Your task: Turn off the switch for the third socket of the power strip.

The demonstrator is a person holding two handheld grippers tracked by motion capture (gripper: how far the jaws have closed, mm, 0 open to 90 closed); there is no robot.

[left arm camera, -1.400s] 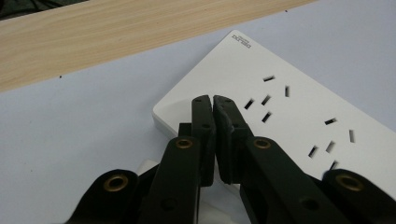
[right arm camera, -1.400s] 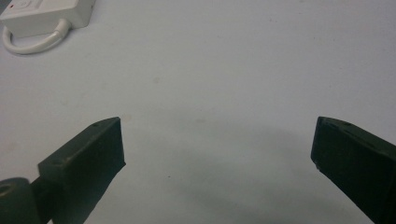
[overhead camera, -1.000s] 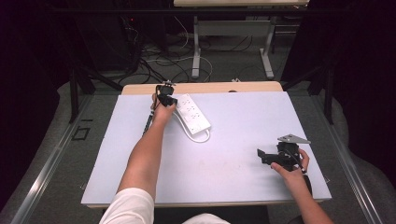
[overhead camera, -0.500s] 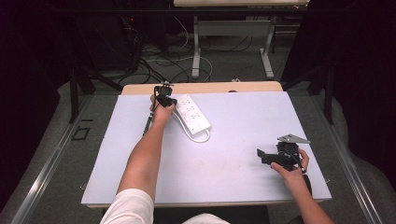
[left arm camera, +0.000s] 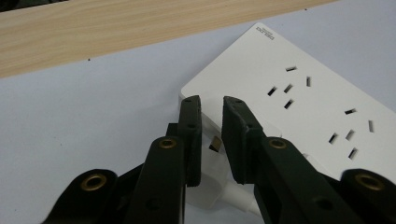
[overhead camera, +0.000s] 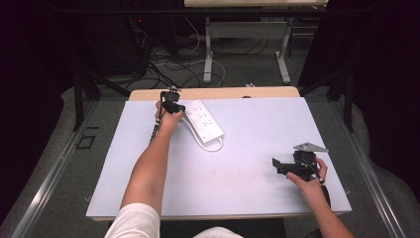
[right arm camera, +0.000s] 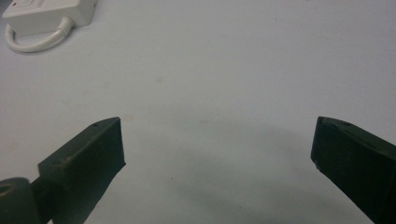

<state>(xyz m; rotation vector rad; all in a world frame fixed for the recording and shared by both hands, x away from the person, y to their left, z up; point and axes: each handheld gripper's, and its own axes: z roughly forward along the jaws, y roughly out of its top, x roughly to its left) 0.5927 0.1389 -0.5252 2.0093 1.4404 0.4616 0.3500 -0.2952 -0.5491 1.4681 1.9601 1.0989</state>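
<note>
The power strip [overhead camera: 205, 120] lay near the far left of the table [overhead camera: 247, 188]. The left gripper [left arm camera: 211, 119] stood at its end, jaws just opening to a narrow gap around a white plug [left arm camera: 215, 142] without pressing it. The right gripper [right arm camera: 217, 140] hovered well apart, wide open and empty.

Lay pale and flat, a mat [overhead camera: 247, 168] over most of a table, with a wooden strip [overhead camera: 218, 92] bare along the far edge. Stood beyond on grey floor [overhead camera: 39, 173], two metal legs [overhead camera: 208, 54] of another table. Sprawled between and left of them, a tangle of cables [overhead camera: 168, 69], dark surroundings on both sides.
</note>
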